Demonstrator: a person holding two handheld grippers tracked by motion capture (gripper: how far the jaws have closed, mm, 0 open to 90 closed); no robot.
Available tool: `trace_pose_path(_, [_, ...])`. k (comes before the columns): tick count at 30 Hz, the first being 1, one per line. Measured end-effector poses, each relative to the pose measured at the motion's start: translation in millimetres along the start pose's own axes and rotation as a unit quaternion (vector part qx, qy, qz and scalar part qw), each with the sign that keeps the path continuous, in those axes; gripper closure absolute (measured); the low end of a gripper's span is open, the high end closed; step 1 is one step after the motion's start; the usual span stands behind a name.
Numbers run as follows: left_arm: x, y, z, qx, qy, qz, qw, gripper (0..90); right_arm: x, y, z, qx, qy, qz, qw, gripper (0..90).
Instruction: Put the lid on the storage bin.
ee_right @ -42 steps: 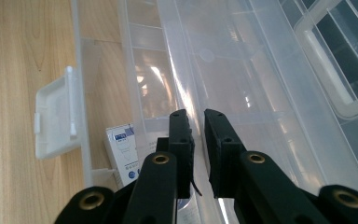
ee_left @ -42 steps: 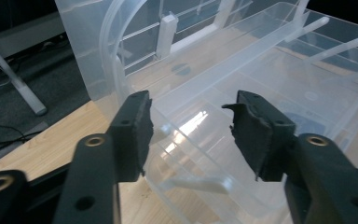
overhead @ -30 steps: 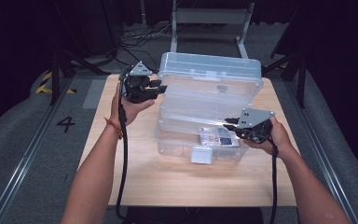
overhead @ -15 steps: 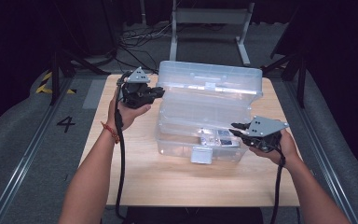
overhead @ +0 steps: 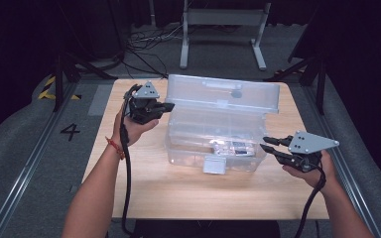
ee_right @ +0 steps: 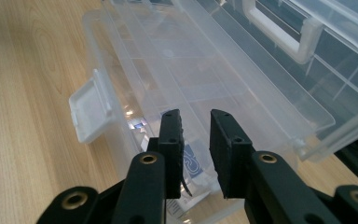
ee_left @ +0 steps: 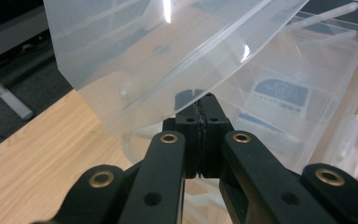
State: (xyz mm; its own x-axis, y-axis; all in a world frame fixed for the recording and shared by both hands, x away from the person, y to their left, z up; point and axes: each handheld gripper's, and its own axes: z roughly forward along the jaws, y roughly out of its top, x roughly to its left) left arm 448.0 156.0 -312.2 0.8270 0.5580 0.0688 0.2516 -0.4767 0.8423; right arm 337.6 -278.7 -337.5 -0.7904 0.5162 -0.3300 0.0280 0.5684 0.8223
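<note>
Clear plastic box (overhead: 213, 144), centre frame: our left gripper (overhead: 164, 106) has just pinched its raised lid (overhead: 223, 94), now tilted further back. Our right gripper (overhead: 268, 145), jaws narrowly parted and empty, has just been opening and has drawn back toward the lower right.

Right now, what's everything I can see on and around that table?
Storage box: one, clear plastic, middle of the table, white latch tab at its front.
Lid: one, clear, raised behind the box, handle on top.
Packet: one or more, blue and white, inside the box; count unclear.
Table: one, light wood.
Metal stand: one, grey, on the floor behind the table.
Floor marking: one, a dark "4" left of the table.
Left gripper: one, black with a grey plate, jaws shut at the lid's left edge, which lies right at the tips.
Right gripper: one, black with a grey plate, jaws apart, nothing between them, by the box's right end.
Forearms: two, coming in from below.
</note>
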Motion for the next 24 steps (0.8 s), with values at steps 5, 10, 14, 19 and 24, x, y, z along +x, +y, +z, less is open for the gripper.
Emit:
trace_pose_path(5, [-3.7, -5.6, -0.8, 0.006, -0.003, 0.007, 0.9999, 89.0, -3.4, -14.0, -1.7, 0.004, -0.004, 0.034, 0.9994, 69.4])
trace_pose_path(10, [-8.1, -13.8, -0.4, 0.002, -0.007, 0.008, 0.9999, 89.4, -4.2, -20.7, -3.7, 0.003, -0.007, 0.056, 0.9984, 65.3])
trace_pose_path(14, [-10.8, -17.8, -0.4, 0.004, -0.007, 0.011, 0.9999, 89.6, -4.2, -24.6, -5.3, 0.006, -0.008, 0.062, 0.9980, 62.0])
trace_pose_path(19, [-13.7, -23.1, -0.4, 0.009, -0.008, 0.017, 0.9998, 89.6, -4.3, -31.3, -7.4, 0.010, -0.010, 0.072, 0.9973, 59.7])
trace_pose_path(24, [-16.7, -29.1, 0.0, 0.008, -0.009, 0.014, 0.9998, 89.7, -5.9, -36.1, -6.7, 0.010, -0.011, 0.080, 0.9967, 58.2])
